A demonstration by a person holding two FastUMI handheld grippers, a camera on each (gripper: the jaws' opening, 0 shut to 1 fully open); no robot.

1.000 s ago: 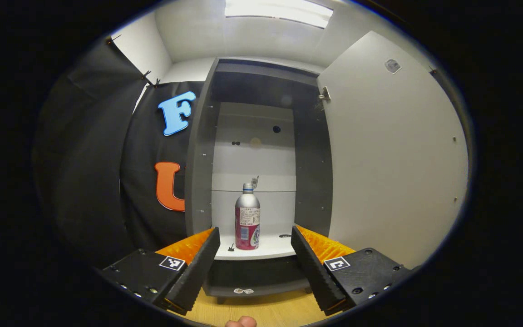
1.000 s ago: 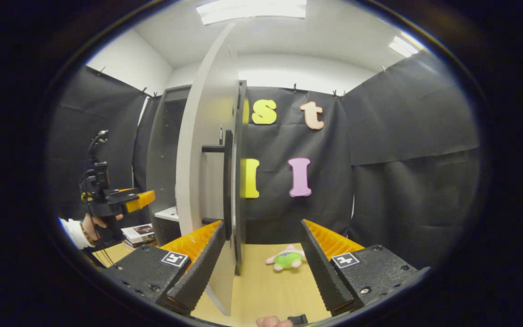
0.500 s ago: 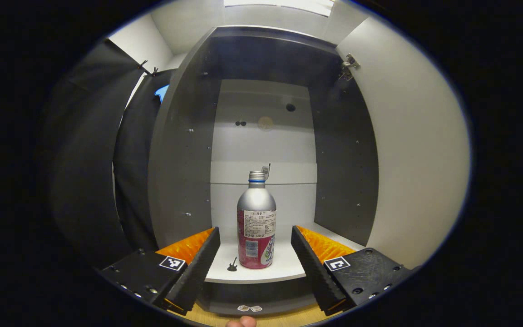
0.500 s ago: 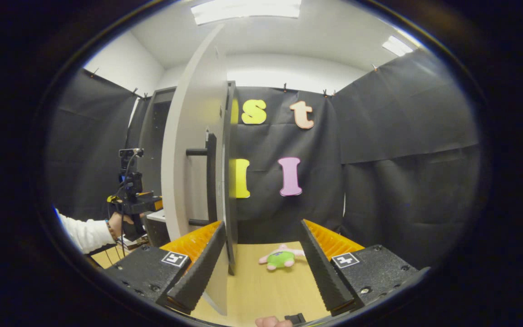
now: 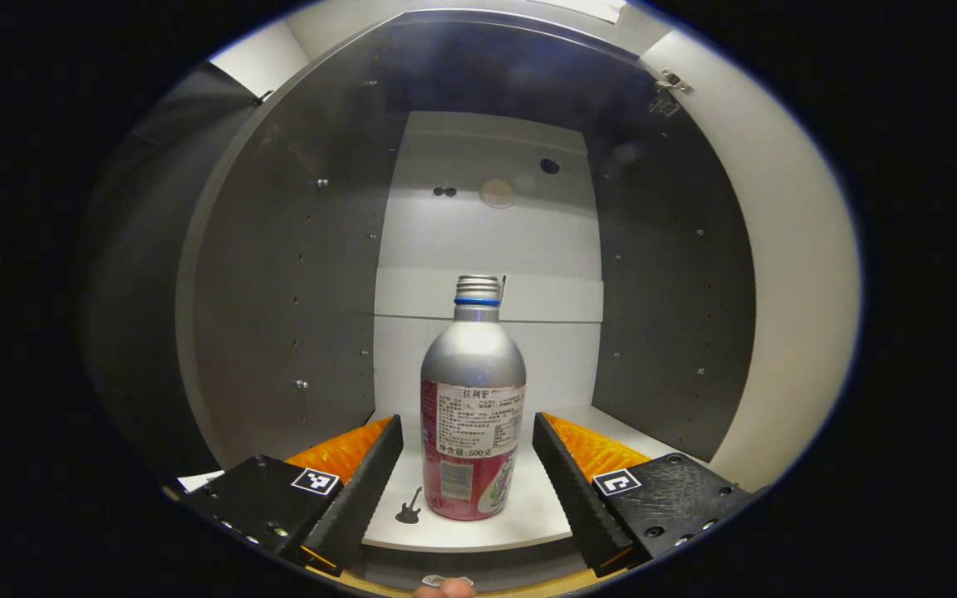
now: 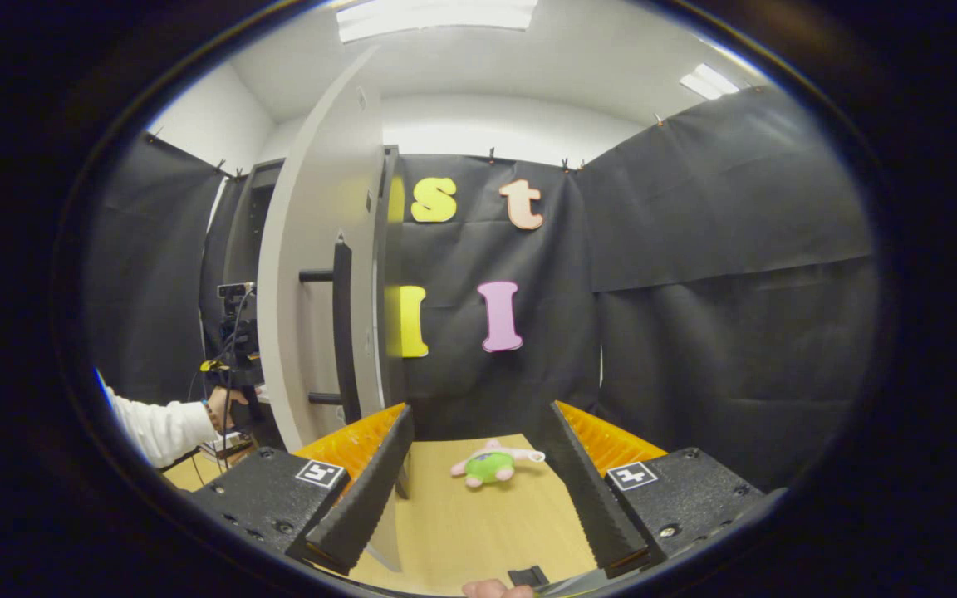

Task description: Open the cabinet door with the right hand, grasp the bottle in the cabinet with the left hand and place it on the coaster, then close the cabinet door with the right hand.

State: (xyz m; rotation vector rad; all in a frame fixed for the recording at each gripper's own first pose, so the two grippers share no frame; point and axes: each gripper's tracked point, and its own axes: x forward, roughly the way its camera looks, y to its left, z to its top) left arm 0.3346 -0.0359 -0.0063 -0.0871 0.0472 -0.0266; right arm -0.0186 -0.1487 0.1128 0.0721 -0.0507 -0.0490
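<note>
Left gripper [image 5: 468, 469] reaching at bottle [image 5: 472, 423]
I'm holding my fingers wide open, bottle standing upright between them untouched; right gripper [image 6: 478, 477] gaping, empty, beside cabinet door [image 6: 312, 282].

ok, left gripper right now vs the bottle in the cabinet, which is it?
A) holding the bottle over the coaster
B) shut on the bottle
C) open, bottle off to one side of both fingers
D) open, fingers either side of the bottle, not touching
D: in the left gripper view the left gripper is open, the upright bottle stands on the cabinet shelf between its fingers, with gaps on both sides.
</note>
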